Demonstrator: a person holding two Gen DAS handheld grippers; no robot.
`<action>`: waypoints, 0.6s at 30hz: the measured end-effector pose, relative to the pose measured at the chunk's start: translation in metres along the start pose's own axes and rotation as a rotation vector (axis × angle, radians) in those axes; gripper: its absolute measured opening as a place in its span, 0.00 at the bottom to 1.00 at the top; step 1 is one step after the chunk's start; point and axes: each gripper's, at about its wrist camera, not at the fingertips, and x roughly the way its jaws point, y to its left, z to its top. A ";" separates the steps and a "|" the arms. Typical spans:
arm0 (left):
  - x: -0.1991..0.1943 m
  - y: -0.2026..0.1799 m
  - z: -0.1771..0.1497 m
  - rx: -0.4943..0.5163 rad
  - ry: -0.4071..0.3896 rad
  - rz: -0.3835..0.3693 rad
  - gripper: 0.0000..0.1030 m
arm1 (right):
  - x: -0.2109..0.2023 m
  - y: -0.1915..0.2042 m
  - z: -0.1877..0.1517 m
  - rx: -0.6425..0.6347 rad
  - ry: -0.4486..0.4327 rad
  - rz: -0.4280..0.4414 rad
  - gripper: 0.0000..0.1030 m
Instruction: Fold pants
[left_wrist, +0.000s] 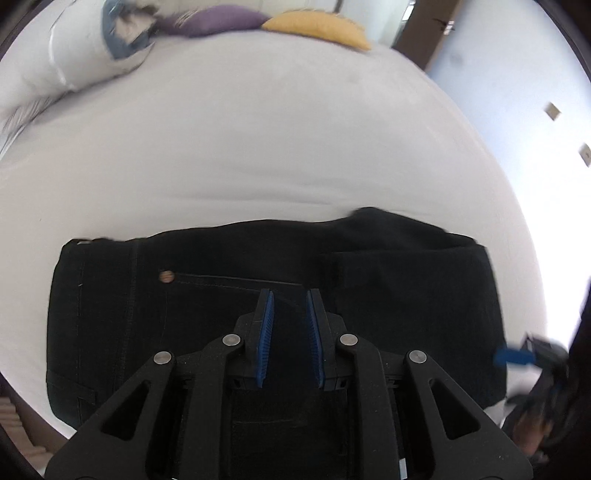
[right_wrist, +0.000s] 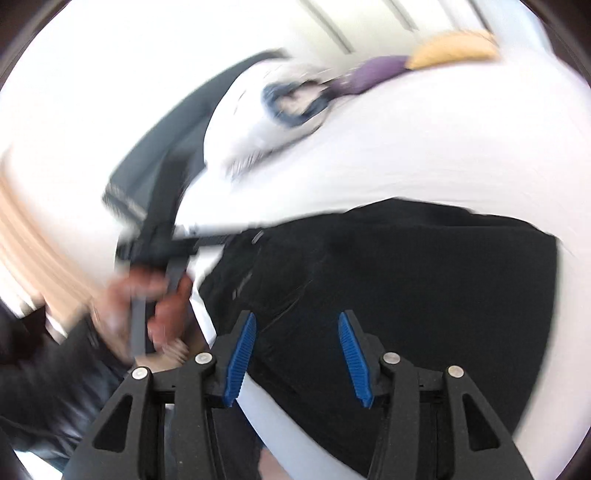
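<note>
White bed sheet (left_wrist: 258, 147); white pillow (left_wrist: 74, 55), purple cushion (left_wrist: 218, 20), yellow cushion (left_wrist: 321, 27) along far edge.

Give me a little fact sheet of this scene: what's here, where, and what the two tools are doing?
Surface: white bed
Garment: black pants, folded into a compact block, lying on the bed
Left hand-held gripper: above the pants, slightly open, holding nothing
Right hand-held gripper: open, holding nothing
Far end of bed: white pillow, purple cushion, yellow cushion
</note>
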 end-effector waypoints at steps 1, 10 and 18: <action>0.000 -0.009 -0.004 0.021 0.000 -0.017 0.17 | -0.003 -0.012 0.006 0.047 -0.012 0.012 0.49; 0.046 -0.049 -0.063 0.159 0.045 -0.013 0.17 | -0.010 -0.140 0.045 0.346 -0.026 0.123 0.51; 0.051 -0.042 -0.063 0.101 0.051 -0.010 0.17 | -0.001 -0.152 0.028 0.415 0.023 0.201 0.37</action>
